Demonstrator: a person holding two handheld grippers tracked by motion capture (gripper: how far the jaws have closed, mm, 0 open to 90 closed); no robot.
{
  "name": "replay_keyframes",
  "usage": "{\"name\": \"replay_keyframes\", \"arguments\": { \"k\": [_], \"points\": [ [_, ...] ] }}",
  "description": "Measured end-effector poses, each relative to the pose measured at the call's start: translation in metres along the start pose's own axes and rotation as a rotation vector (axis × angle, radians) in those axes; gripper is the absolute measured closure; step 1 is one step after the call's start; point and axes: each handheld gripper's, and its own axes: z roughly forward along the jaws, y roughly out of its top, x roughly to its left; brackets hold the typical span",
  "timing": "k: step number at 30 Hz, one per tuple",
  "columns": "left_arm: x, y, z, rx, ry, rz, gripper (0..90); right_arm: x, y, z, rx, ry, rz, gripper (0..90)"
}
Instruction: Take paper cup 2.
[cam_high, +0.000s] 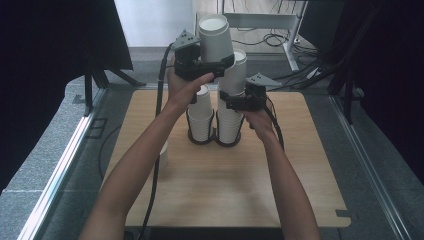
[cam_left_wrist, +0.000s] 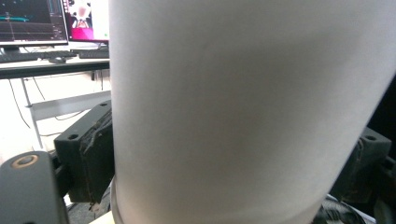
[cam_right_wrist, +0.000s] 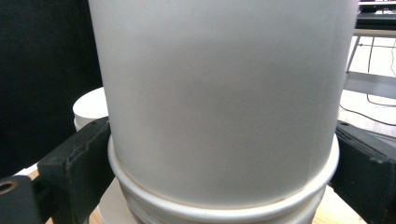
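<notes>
1. The left claw (cam_high: 216, 64) is pinching one white paper cup (cam_high: 215, 37) and is holding it upside down in the air, at about 12 o'clock over the worktop (cam_high: 240, 190).
2. In the left gripper view the cup (cam_left_wrist: 247, 112) is sitting between the two black jaws, and both are pressing on its sides.
3. The right claw (cam_high: 235, 103) is squeezing the tall stack of cups (cam_high: 231, 105), at about 1 o'clock from the middle of the worktop.
4. In the right gripper view the tall stack (cam_right_wrist: 219, 107) is sitting between the jaws, and they are touching its sides just above a cup rim.
5. A short stack of cups (cam_high: 201, 117) is standing just beside the tall stack, at its 9 o'clock. I cannot tell if they are touching.
6. Two dark rings (cam_high: 200, 137) are lying around the bottoms of the two stacks.
7. The lifted cup is hanging right above the two stacks, just beside the top of the tall one.
8. I am counting two stacks, one lifted cup, two claws and two arms.
9. The cups in each stack are too close together to count.
10. One black cable (cam_high: 159, 100) is hanging down past the left arm, along the left edge of the worktop.
11. A desk with screens (cam_left_wrist: 32, 23) is standing far behind the cup in the left gripper view.
</notes>
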Motion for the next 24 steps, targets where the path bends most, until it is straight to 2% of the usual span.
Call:
{"name": "replay_keyframes", "arguments": {
  "k": [9,16,24],
  "points": [
    [-0.008,-0.014,-0.021,0.002,-0.039,0.000,12.2,0.001,0.000,-0.001,0.002,-0.007,-0.006,3.3],
    [-0.010,-0.025,-0.027,0.010,-0.059,-0.008,12.1,0.002,0.000,-0.001,-0.001,-0.012,-0.004,3.1],
    [-0.008,-0.035,-0.033,0.017,-0.063,-0.013,12.1,0.004,0.000,-0.002,-0.002,-0.031,-0.014,2.9]
  ]
}}
